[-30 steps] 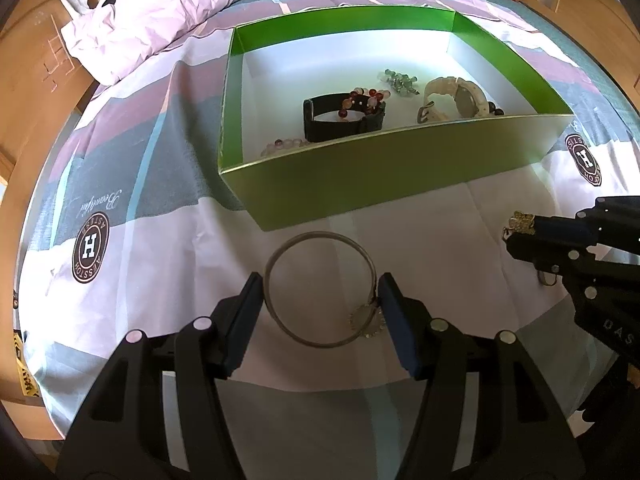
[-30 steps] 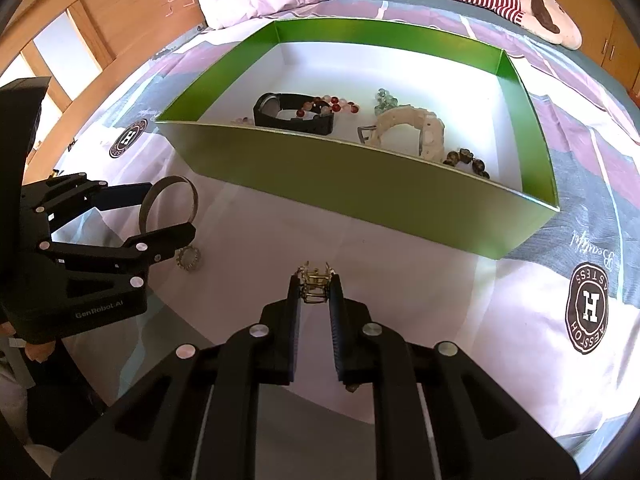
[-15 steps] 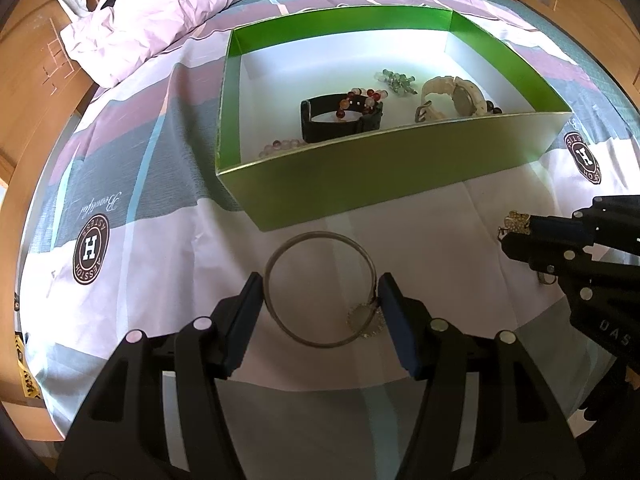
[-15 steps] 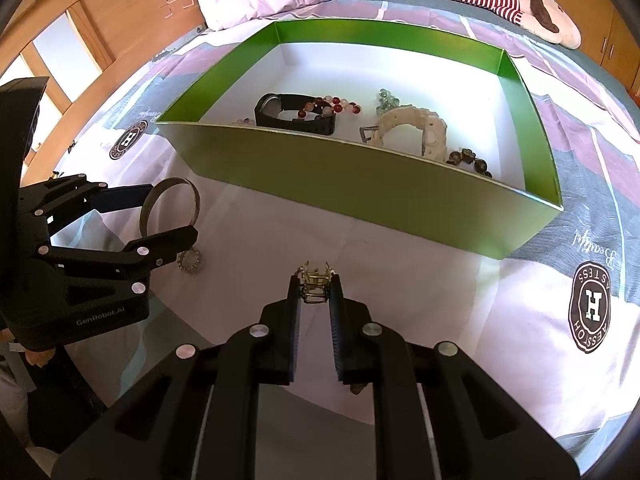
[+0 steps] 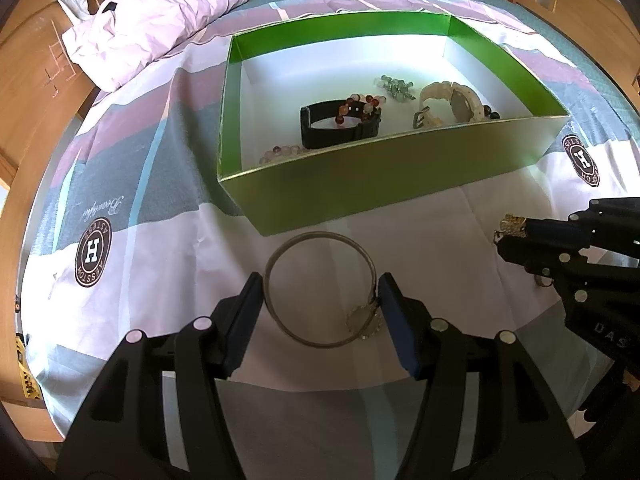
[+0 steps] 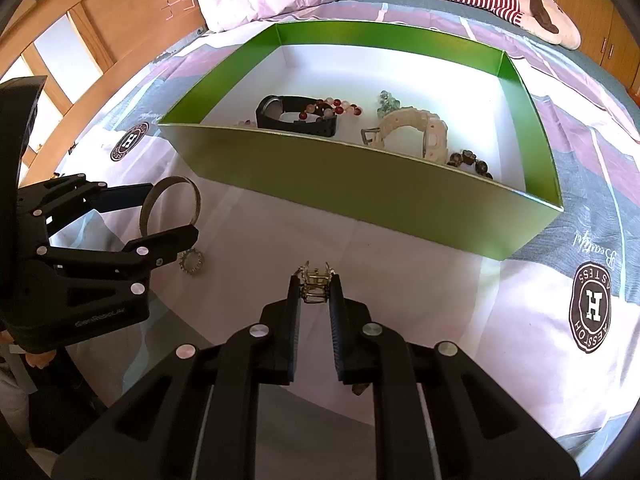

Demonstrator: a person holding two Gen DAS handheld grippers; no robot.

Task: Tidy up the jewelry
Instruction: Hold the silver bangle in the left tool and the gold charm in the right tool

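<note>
1. Spreading across both views, the bed (image 5: 168, 264) wears a sheet of grey, mauve and white blocks with round "H" badges; a rumpled pale quilt (image 5: 160, 20) lies at its far left end.
2. Sitting on the bed beyond both tongs, the green box (image 5: 400, 184) is open-topped with a white floor.
3. Lying inside the box, a black watch (image 5: 340, 126) rests left of centre with a red-and-white bead bracelet (image 5: 362, 104) draped over it; a cream watch (image 5: 452, 100) lies to the right, a green bead cluster (image 5: 394, 84) behind them, and dark beads (image 6: 472, 162) by the near right wall.
4. Hovering near the box's front wall, the left tongs (image 5: 320, 300) grasp a silver bangle (image 5: 320, 288), one pad against each side of the ring; a small sparkly charm (image 5: 364, 320) hangs from the ring by the right pad.
5. Sitting to the right, the right tongs (image 6: 314, 292) are clenched on a small gold-coloured piece (image 6: 314, 280) at their tips; I cannot tell what kind of jewelry it is.
</note>
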